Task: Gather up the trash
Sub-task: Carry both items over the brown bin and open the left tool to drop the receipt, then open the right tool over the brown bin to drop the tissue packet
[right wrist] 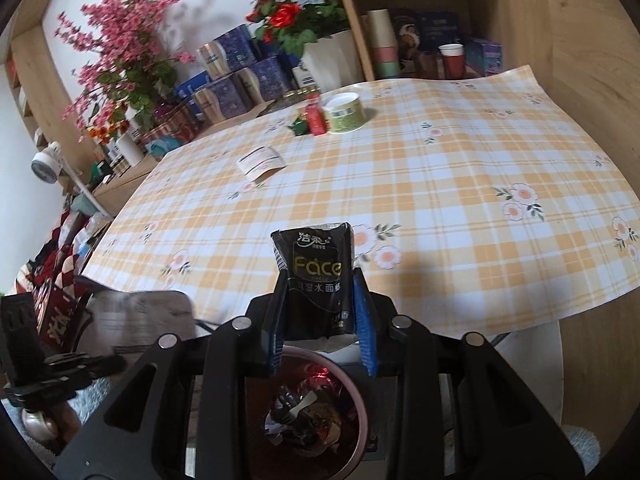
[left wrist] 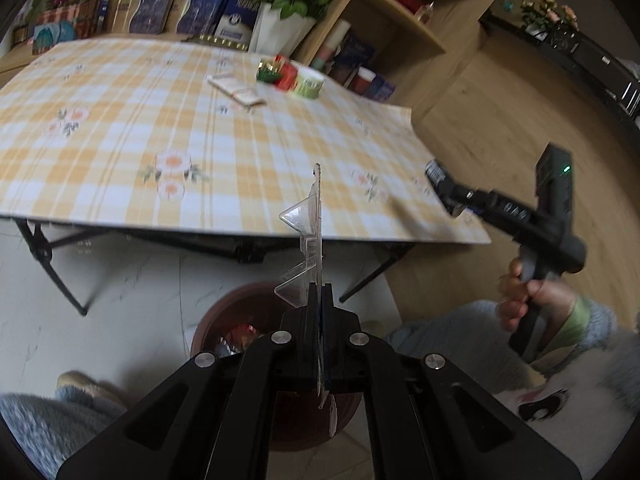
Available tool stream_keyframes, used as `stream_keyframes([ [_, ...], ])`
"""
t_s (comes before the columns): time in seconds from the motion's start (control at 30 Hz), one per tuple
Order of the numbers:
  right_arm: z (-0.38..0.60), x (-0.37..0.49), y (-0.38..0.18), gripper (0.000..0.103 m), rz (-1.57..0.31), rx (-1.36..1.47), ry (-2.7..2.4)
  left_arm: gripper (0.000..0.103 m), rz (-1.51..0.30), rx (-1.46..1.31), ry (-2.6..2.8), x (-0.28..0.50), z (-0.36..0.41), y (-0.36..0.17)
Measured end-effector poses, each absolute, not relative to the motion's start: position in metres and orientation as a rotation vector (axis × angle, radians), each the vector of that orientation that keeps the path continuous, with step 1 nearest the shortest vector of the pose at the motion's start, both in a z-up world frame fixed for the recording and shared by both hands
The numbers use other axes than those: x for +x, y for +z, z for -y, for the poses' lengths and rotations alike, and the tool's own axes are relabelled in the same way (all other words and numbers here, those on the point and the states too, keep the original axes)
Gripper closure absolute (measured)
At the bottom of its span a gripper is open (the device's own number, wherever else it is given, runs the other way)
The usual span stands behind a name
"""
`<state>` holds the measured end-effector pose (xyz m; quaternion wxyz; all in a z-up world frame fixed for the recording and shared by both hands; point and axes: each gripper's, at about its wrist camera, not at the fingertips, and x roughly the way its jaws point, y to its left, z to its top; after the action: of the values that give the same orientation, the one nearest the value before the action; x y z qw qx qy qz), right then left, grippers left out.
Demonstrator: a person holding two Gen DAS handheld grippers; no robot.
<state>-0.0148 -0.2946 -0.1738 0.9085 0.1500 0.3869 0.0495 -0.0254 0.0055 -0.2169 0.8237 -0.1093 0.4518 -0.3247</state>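
The left hand-held gripper (left wrist: 319, 300) has its jaws pressed flat together on a clear plastic blister pack (left wrist: 306, 240), pinching it by the lower end so the pack stands up on edge, out past the near edge of the counter (left wrist: 120, 128); below it on the floor sits the brown trash bin (left wrist: 236, 312), with crumpled wrappers showing inside. Over in the right wrist view, the right hand-held gripper (right wrist: 320, 300) is clamped on a black tissue packet (right wrist: 314, 276), blue pads hugging its two sides, the packet upright with its top poking above the fingers; it hangs just off the counter's near edge, and directly beneath it is the bin (right wrist: 360, 420), foil and dark scraps heaped in the bottom. From the left wrist view that same right tool shows at the counter's right corner, a hand (left wrist: 524, 292) wrapped round the handle, a fluffy sleeve behind. Still on the yellow checked cloth: a white paper slip (right wrist: 260, 162) toward the middle of the far half; near the far edge, a red and green wrapper (right wrist: 310, 120) just beside a small round green tub (right wrist: 344, 114); red roses in a white pot (right wrist: 308, 20) stand beyond the far edge.
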Motion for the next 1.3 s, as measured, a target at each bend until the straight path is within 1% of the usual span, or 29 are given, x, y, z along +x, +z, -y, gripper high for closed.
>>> stream_keyframes([
  [0.17, 0.281, -0.019, -0.176, 0.07, -0.815, 0.297, 0.132, 0.101, -1.003, -0.239, -0.67, -0.02, -0.005, -0.237],
  [0.23, 0.276, -0.022, -0.177, 0.07, -0.819, 0.29, 0.141, 0.101, -1.01, -0.193, -0.675, -0.022, -0.001, -0.246],
  [0.33, 0.27, -0.025, -0.179, 0.07, -0.827, 0.285, 0.15, 0.101, -1.02, -0.037, -0.666, -0.033, 0.013, -0.261],
  [0.4, 0.267, -0.027, -0.181, 0.07, -0.834, 0.284, 0.153, 0.101, -1.067, 0.011, -0.684, -0.037, 0.023, -0.274],
  [0.5, 0.261, -0.03, -0.185, 0.07, -0.849, 0.274, 0.161, 0.101, -1.056, 0.069, -0.734, -0.04, 0.038, -0.275],
  [0.6, 0.257, -0.032, -0.189, 0.07, -0.862, 0.269, 0.169, 0.101, -1.081, 0.117, -0.756, -0.042, 0.047, -0.283],
  [0.87, 0.251, -0.036, -0.2, 0.07, -0.9, 0.273, 0.179, 0.101, -1.137, 0.086, -0.723, -0.032, 0.042, -0.294],
  [0.93, 0.25, -0.037, -0.203, 0.07, -0.911, 0.279, 0.18, 0.098, -1.136, 0.063, -0.716, -0.031, 0.039, -0.293],
  [0.97, 0.25, -0.037, -0.205, 0.07, -0.916, 0.28, 0.181, 0.087, -1.132, 0.049, -0.715, -0.031, 0.036, -0.292],
  [1.0, 0.249, -0.038, -0.207, 0.07, -0.922, 0.279, 0.183, 0.063, -1.128, 0.042, -0.71, -0.031, 0.035, -0.29],
  [1.07, 0.247, -0.039, -0.21, 0.07, -0.931, 0.277, 0.188, 0.04, -1.095, 0.017, -0.702, -0.031, 0.031, -0.284],
  [1.13, 0.243, -0.041, -0.214, 0.07, -0.943, 0.27, 0.194, 0.036, -1.051, -0.01, -0.696, -0.031, 0.025, -0.276],
  [1.2, 0.24, -0.042, -0.218, 0.07, -0.956, 0.262, 0.202, 0.025, -1.01, -0.023, -0.669, -0.032, 0.02, -0.269],
  [1.23, 0.237, -0.043, -0.222, 0.07, -0.967, 0.255, 0.209, 0.024, -0.993, -0.029, -0.657, -0.032, 0.018, -0.266],
  [1.3, 0.232, -0.044, -0.231, 0.07, -0.994, 0.244, 0.221, 0.014, -0.964, -0.05, -0.64, -0.031, 0.013, -0.261],
])
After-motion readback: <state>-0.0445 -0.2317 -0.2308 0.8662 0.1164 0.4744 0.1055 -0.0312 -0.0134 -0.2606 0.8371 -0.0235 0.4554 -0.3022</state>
